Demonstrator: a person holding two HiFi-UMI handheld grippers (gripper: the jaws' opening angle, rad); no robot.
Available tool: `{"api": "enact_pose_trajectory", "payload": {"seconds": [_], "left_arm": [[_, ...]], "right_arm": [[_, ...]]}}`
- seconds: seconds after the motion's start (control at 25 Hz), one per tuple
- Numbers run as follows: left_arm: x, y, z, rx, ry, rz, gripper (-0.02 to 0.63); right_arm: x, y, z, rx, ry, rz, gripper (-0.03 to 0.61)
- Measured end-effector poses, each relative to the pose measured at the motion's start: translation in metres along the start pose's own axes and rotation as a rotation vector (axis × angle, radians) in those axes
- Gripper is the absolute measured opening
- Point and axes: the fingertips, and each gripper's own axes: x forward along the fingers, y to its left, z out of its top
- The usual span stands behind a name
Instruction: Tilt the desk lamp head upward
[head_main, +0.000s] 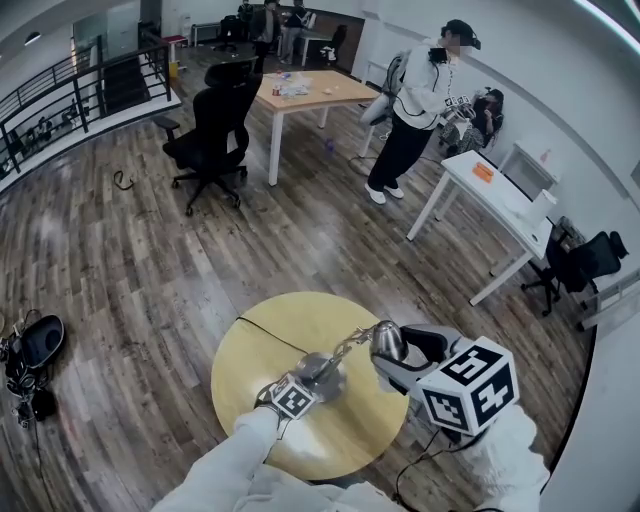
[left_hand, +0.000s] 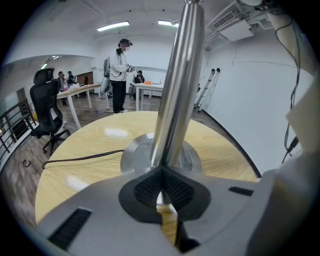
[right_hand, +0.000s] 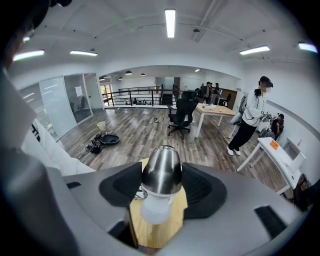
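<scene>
Grip secured: left gripper (left_hand: 162, 189) jaws pinch the lamp pole (left_hand: 176, 85) just above its base (left_hand: 131, 152), right gripper (right_hand: 162, 186) jaws hug the lamp head (right_hand: 161, 171). Upward tilt looks not yet done.

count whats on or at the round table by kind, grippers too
lamp: 1
cord: 1
grippers: 2, left gripper and right gripper, both clamped on the lamp
total: 4
</scene>
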Motion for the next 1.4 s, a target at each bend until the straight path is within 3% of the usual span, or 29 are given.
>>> {"api": "enact_pose_trajectory", "payload": {"seconds": [0.32,0.52,0.88,1.04,1.12,1.28,1.4], "left_arm": [[0.001,0.002,0.001,0.001,0.002,-0.001,-0.002],[0.000,-0.001,0.001,0.048,0.030,0.011,-0.002],[0.002,-0.003,-0.001,0.038,0.053,0.016,-0.002],[0.001,0.001,-0.002,-0.023,0.009,0.028,-0.002],[-0.008,0.002,-0.001,-0.096,-0.029,0.052,-0.002],[-0.061,0.000,0.022,-0.303,-0.269,0.110,-0.002],[-0.097,-0.012,0.028,-0.367,-0.379,0.136,-0.002]], "right_arm": [[0.004,-0.002,0.007,0.006,-0.026,0.016,0.249],[0.000,-0.003,0.007,0.036,-0.140,0.018,0.249],[-0.023,-0.006,-0.004,0.072,-0.320,-0.032,0.248],[-0.050,-0.023,-0.005,0.124,-0.418,-0.097,0.248],[-0.069,-0.038,-0.005,0.154,-0.502,-0.162,0.247],[-0.107,-0.084,-0.034,0.318,-0.695,-0.370,0.247],[-0.102,-0.107,-0.084,0.500,-0.734,-0.456,0.247]]}}
